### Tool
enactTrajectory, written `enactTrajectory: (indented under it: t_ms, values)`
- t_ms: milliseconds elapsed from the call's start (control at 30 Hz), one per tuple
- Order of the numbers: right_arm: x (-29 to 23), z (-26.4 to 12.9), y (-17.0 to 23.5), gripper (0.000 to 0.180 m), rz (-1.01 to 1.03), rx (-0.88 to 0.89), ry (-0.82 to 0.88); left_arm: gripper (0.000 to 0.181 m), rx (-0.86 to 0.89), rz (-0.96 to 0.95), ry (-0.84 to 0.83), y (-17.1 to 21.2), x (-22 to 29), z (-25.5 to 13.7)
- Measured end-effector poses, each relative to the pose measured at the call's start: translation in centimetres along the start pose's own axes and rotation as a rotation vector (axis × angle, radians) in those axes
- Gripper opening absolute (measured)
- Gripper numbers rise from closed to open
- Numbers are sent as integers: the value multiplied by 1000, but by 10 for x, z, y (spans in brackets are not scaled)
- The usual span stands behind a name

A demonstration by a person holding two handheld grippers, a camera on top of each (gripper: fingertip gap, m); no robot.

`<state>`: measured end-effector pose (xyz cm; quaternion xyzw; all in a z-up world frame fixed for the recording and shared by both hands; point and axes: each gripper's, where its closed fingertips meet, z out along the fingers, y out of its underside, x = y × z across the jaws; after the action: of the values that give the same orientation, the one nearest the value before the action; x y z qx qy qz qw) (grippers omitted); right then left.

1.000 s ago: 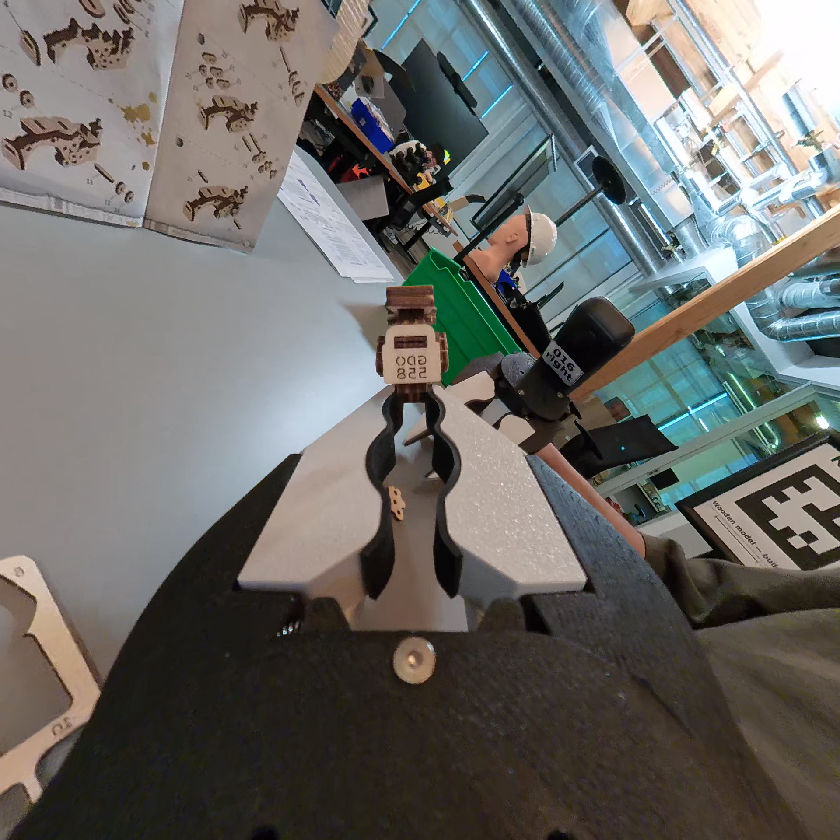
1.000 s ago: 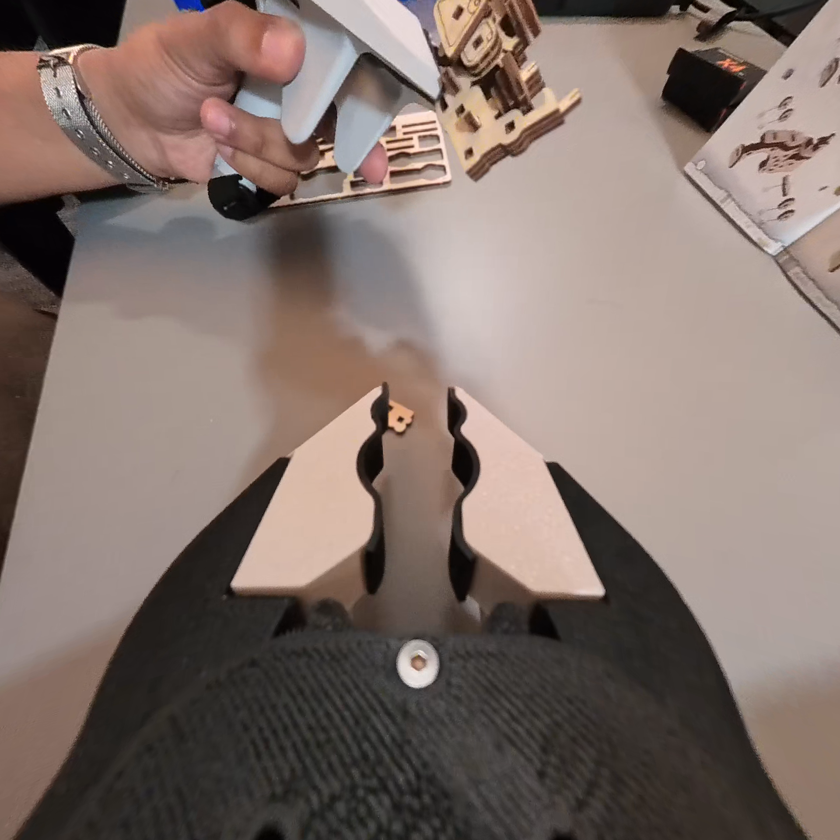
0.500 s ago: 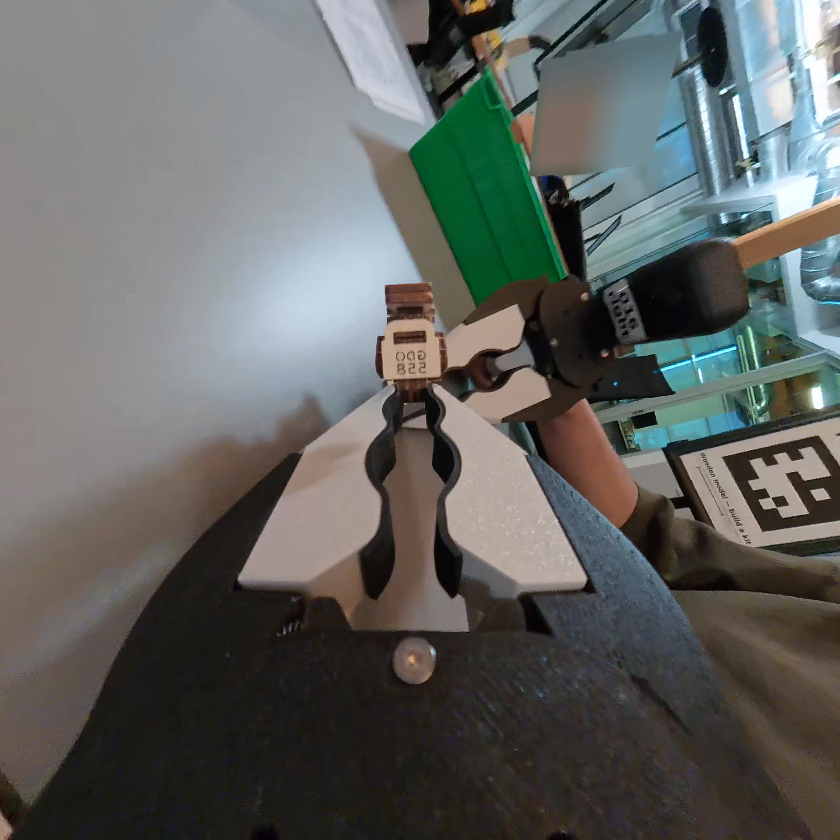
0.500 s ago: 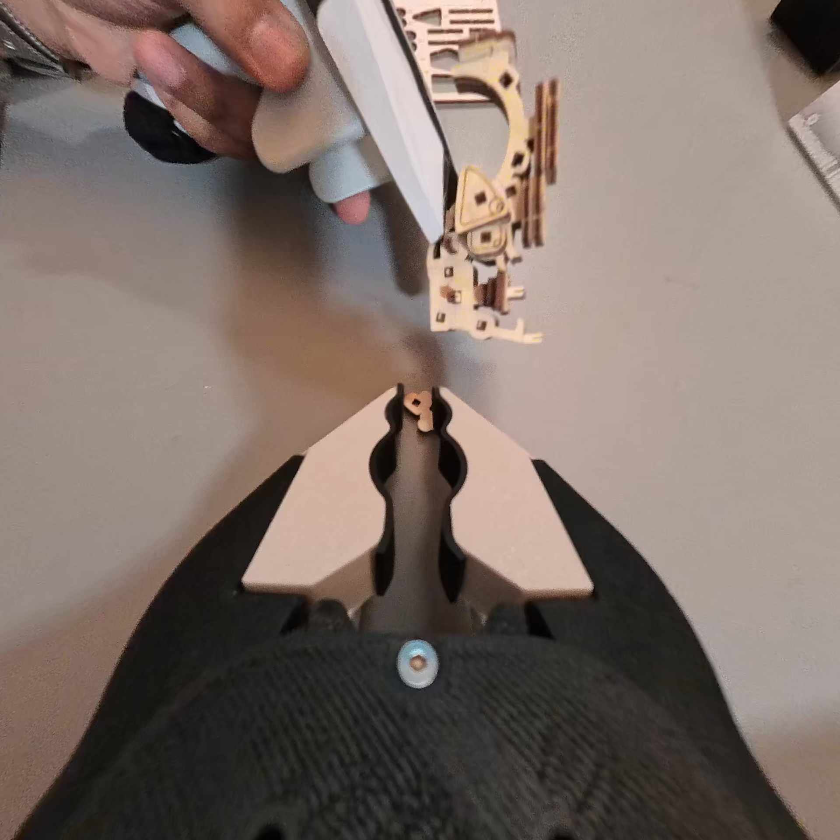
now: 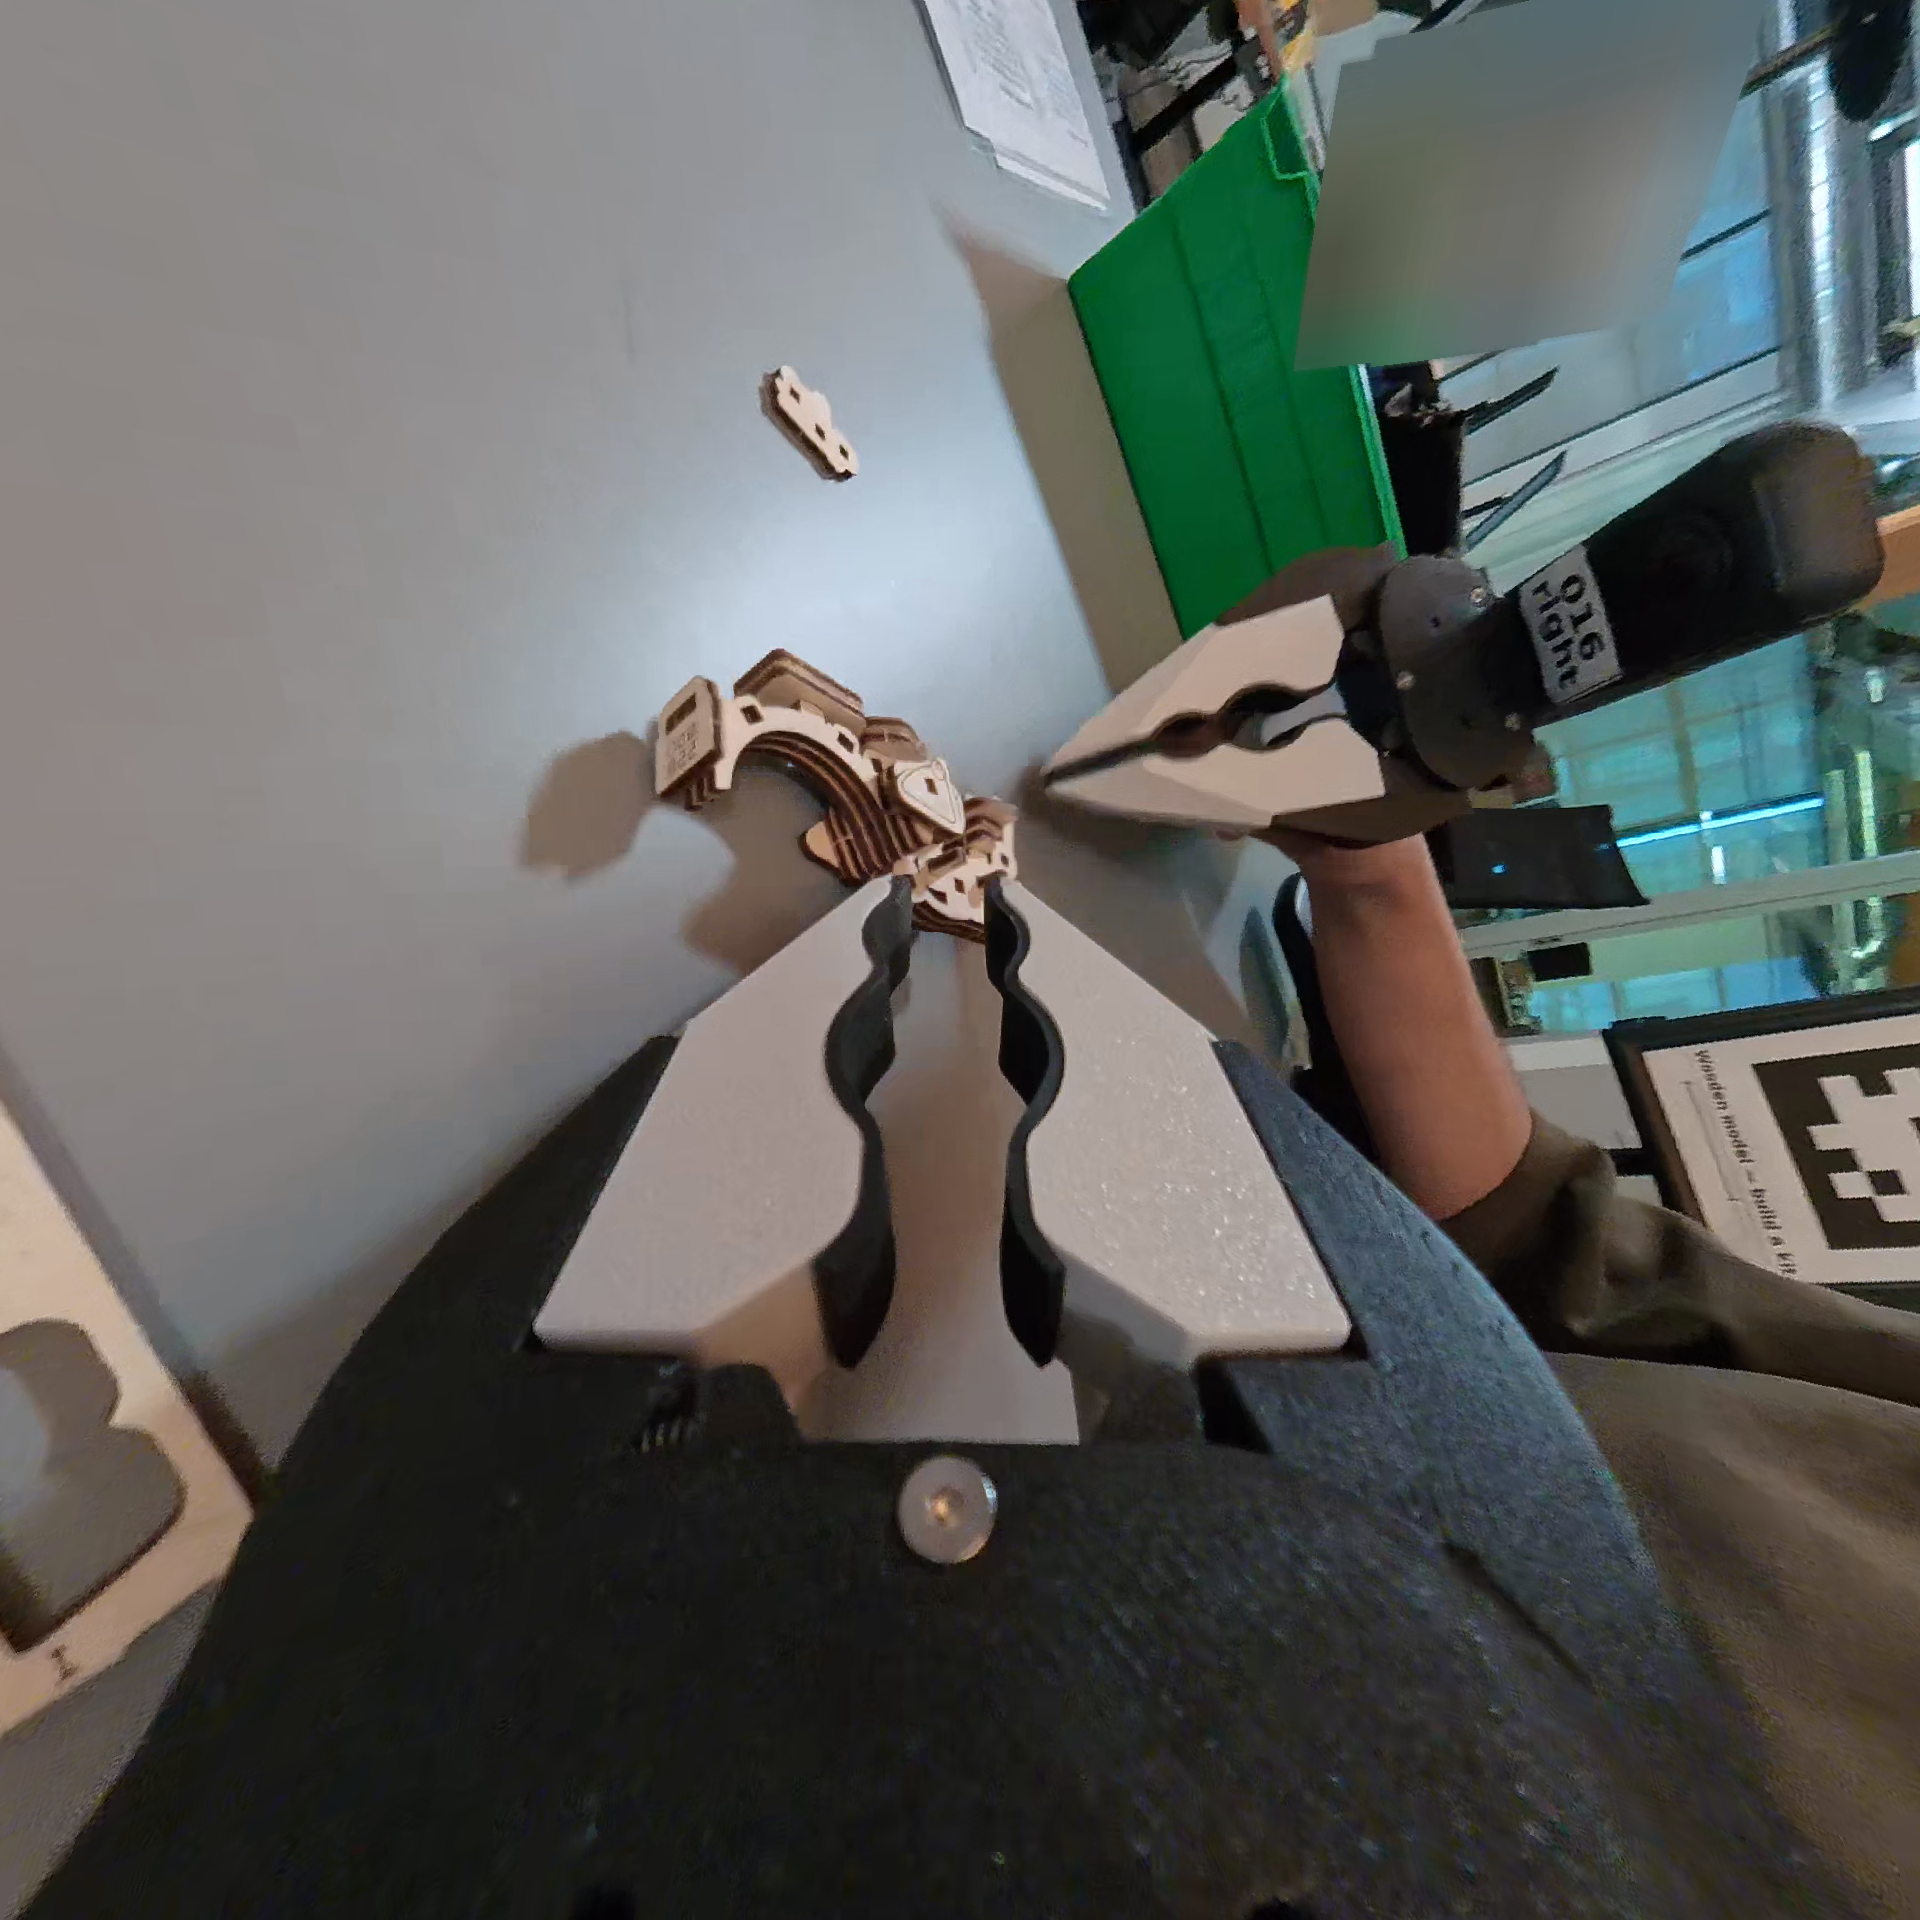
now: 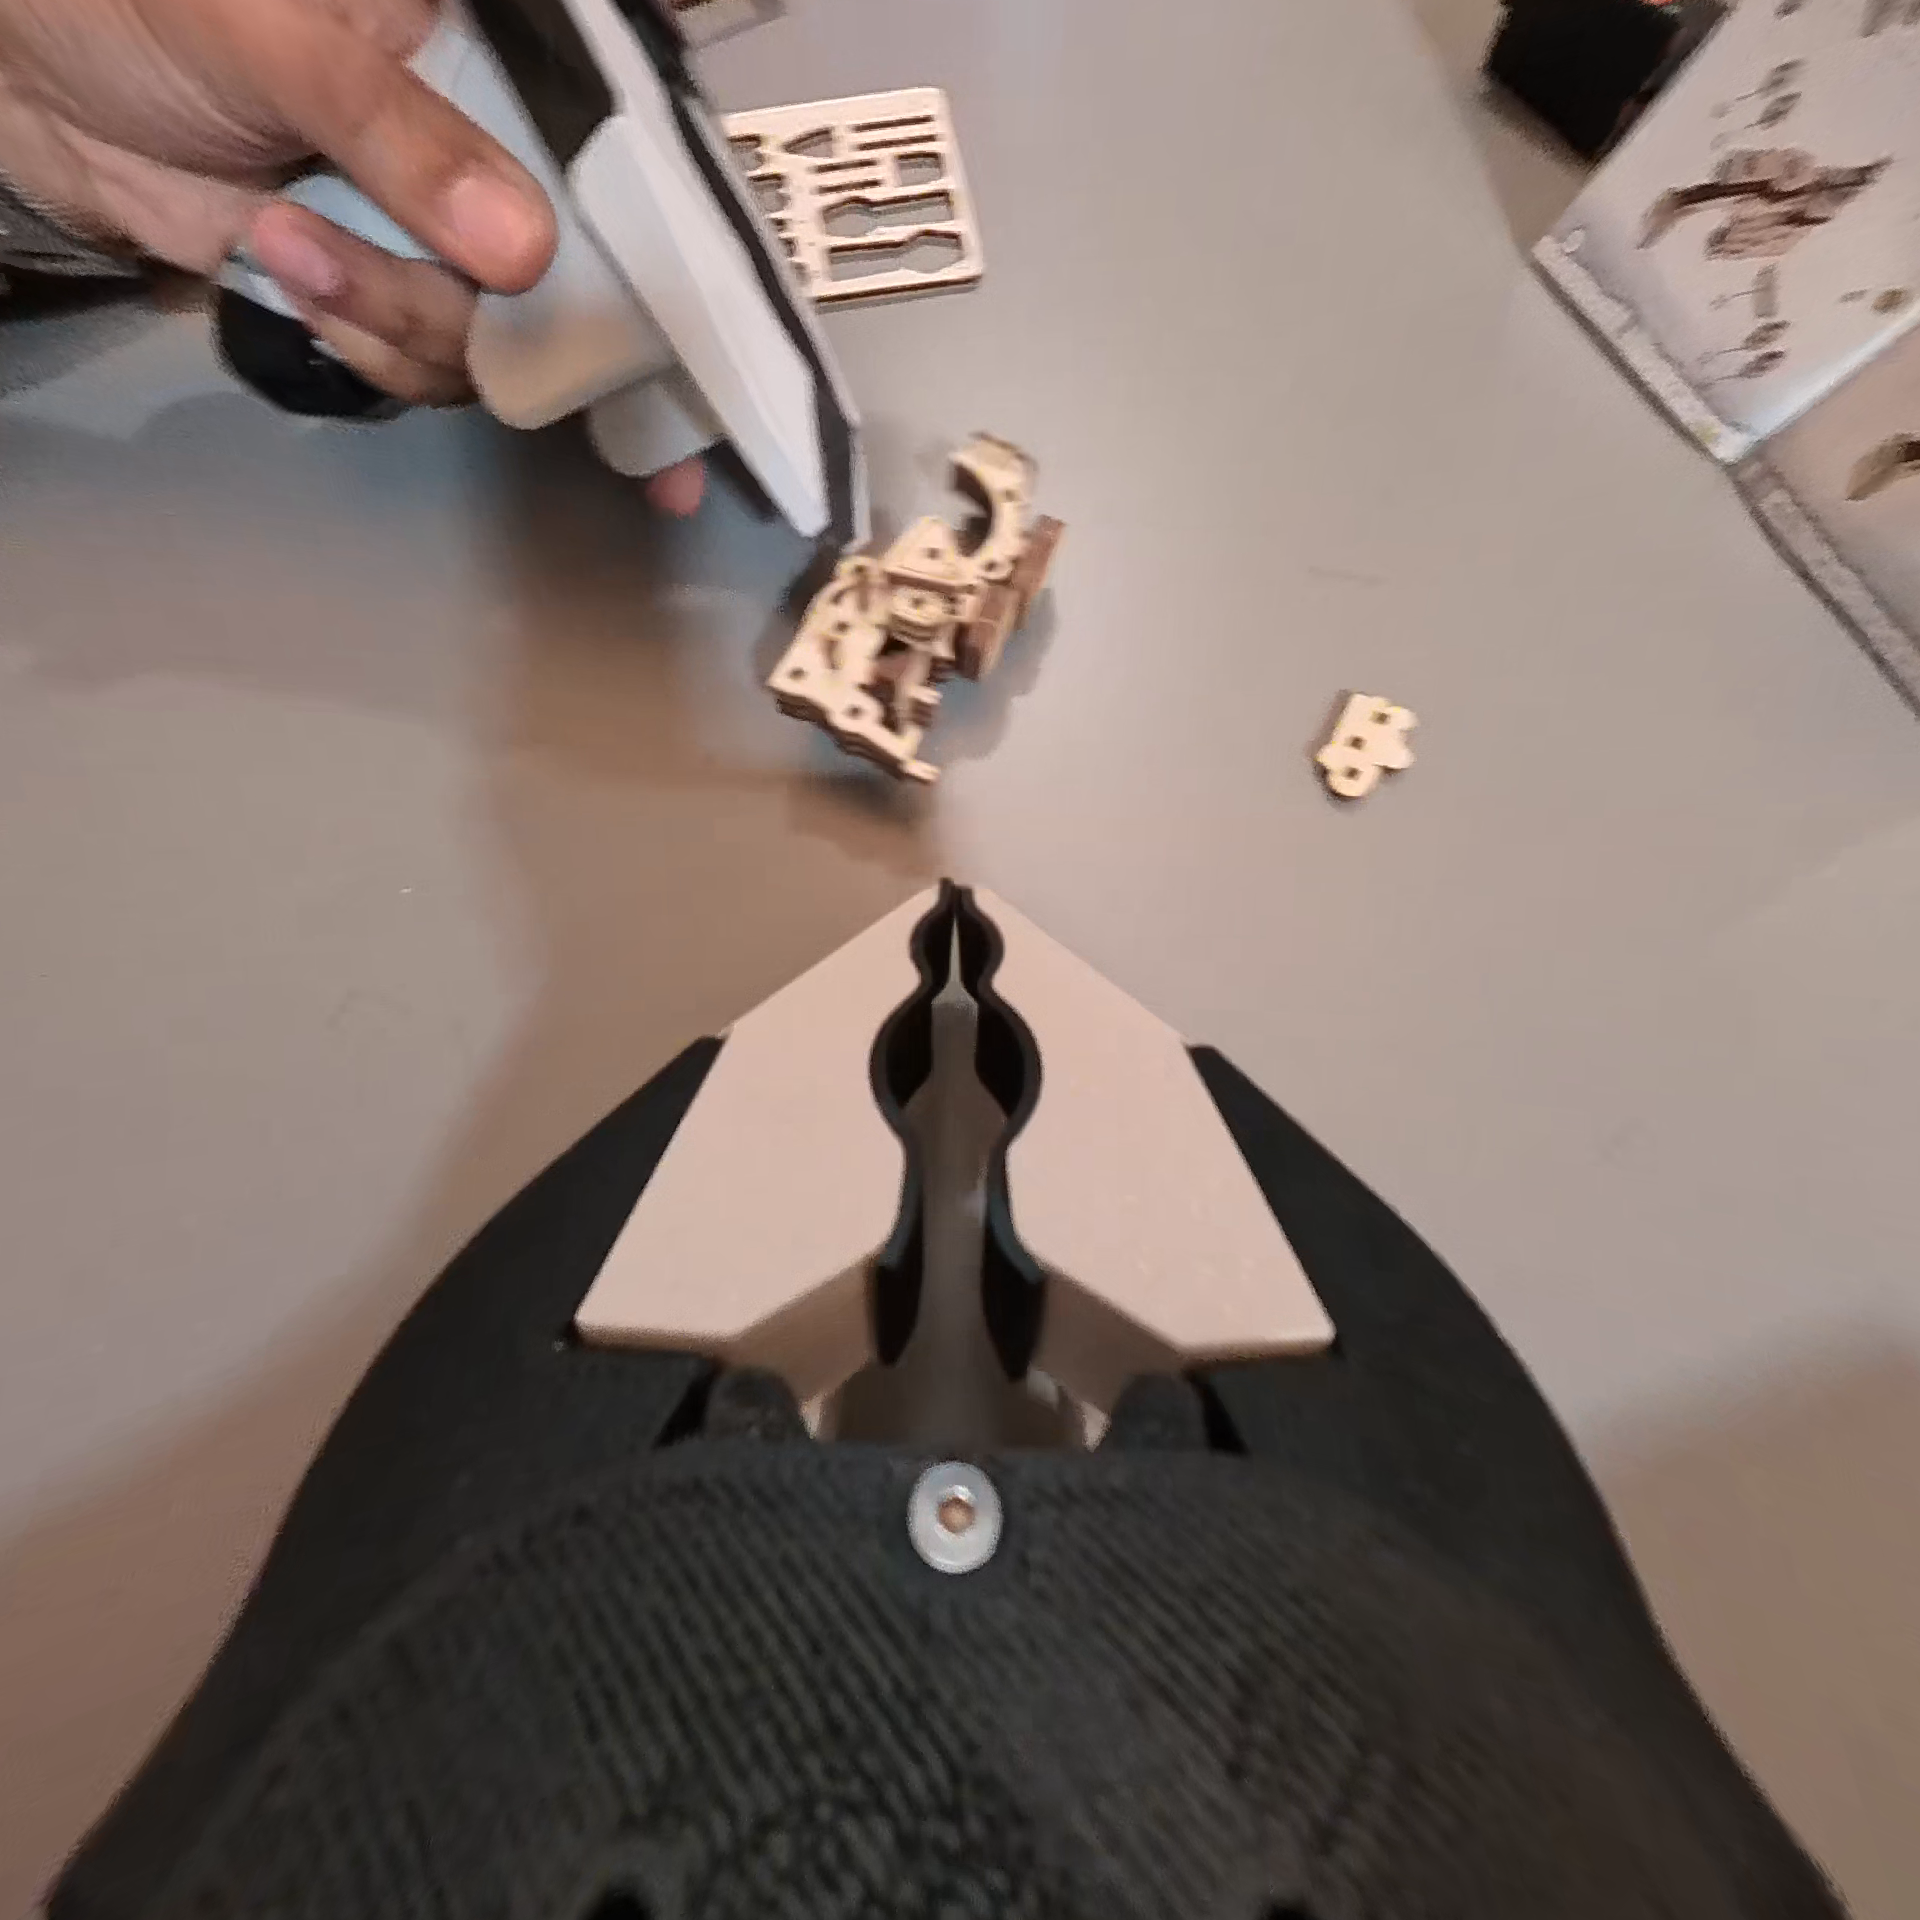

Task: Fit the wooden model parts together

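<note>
The part-built wooden model [image 5: 831, 769] lies on its side on the grey table [image 5: 364, 468]. My left gripper [image 5: 941, 883] has its tips closed around the model's near end, with a narrow gap between the jaws. In the right wrist view the left gripper [image 6: 836, 520], held by a hand, touches the model [image 6: 904, 634] from the upper left. My right gripper [image 6: 948, 894] is shut with its tips touching and nothing visible between them. It hovers just short of the model, and in the left wrist view the right gripper [image 5: 1055, 777] points at the model from the right.
A loose flat wooden piece [image 6: 1363, 744] lies right of the model and also shows in the left wrist view [image 5: 812, 424]. A punched-out parts sheet [image 6: 862, 197] lies behind it. Instruction pages [image 6: 1745, 239] are at the right edge. A green bin [image 5: 1226, 395] stands beyond the table. The tips of one gripper are about 8 cm away from the tips of the other.
The left gripper has brought the model down from the air onto the table, and it now lies sideways. The right gripper has shut fully; the small piece seen at its tips is out of view.
</note>
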<state>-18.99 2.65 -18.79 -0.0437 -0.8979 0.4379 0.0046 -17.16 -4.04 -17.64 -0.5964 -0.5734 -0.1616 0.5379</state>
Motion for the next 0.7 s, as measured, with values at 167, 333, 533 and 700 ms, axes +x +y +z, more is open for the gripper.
enactTrajectory:
  t_ms: [167, 333, 533, 700]
  values:
    - [59, -2, -11, 19, 78, 61, 273, 14, -32, -3, -27, 7, -5, -7]
    - [84, 32, -15, 34, 252, 0, 282, 15, 8, -1, -4, -1, -5, -22]
    - [92, 45, -20, 14, 209, -71, 238, 12, 365, 320, 54, -67, 34, -60]
    - [59, 8, -71, 14, 331, 253, -39, 33, 259, 542, -73, -85, 36, -12]
